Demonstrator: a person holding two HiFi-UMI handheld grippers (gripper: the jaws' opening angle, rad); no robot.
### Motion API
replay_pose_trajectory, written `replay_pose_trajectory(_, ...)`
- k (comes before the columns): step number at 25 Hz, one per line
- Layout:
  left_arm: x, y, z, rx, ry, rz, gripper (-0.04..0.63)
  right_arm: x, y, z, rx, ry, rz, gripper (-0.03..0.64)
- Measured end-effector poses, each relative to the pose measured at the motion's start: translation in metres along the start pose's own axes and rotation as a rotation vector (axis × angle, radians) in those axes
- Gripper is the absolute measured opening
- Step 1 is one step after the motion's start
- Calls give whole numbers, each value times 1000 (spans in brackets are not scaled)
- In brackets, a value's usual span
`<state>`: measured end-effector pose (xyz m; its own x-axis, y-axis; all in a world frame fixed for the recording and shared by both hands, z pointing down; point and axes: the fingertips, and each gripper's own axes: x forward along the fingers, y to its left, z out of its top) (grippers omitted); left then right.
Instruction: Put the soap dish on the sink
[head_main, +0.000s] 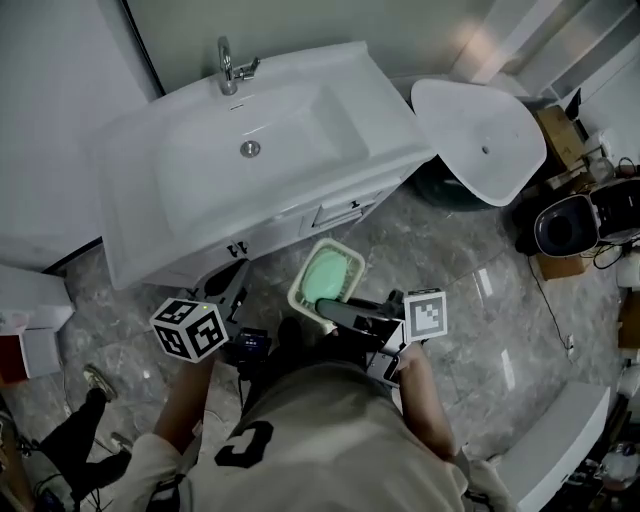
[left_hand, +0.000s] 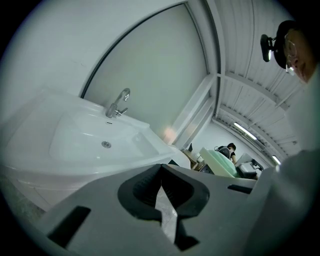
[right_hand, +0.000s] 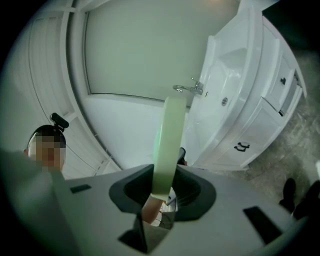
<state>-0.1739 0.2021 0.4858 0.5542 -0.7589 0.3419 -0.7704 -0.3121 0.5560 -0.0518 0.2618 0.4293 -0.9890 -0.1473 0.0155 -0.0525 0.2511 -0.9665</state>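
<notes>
The soap dish (head_main: 328, 276), cream-rimmed with a green inside, hangs over the floor just in front of the vanity. My right gripper (head_main: 336, 308) is shut on its near edge. In the right gripper view the soap dish (right_hand: 169, 145) shows edge-on as a pale green strip rising from between the pads. The white sink (head_main: 200, 170) with its chrome faucet (head_main: 232, 68) lies ahead and to the left. My left gripper (head_main: 238, 277) is shut and holds nothing, close to the vanity front. In the left gripper view the sink (left_hand: 75, 142) and the soap dish (left_hand: 220, 163) both show beyond the gripper (left_hand: 161, 172).
A loose white basin (head_main: 480, 135) stands on the floor at the right, beside cardboard boxes and a black appliance (head_main: 565, 225). Vanity doors with dark handles (head_main: 237, 248) face me. Another person's shoe (head_main: 95, 383) is at the lower left. A white fixture (head_main: 560, 430) lies lower right.
</notes>
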Motion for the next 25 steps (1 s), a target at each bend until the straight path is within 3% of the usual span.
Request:
replay_pose_trajectory(7,1,4,-9,-37,-12,21,20,-7,-7,-5,56,17,-15,109)
replay_pose_trajectory(10,6,-7,-12,-45,-19,34,20,-17,-4,0,61,33,22,109)
replay_pose_trajectory(16,26,-37,0,-18,-71,60,20,-37,-5,20,44,94,85,109)
replay_pose_trajectory(25,61,-69,3,15,-94,127,20,-94,-12,48,10,132,64,109)
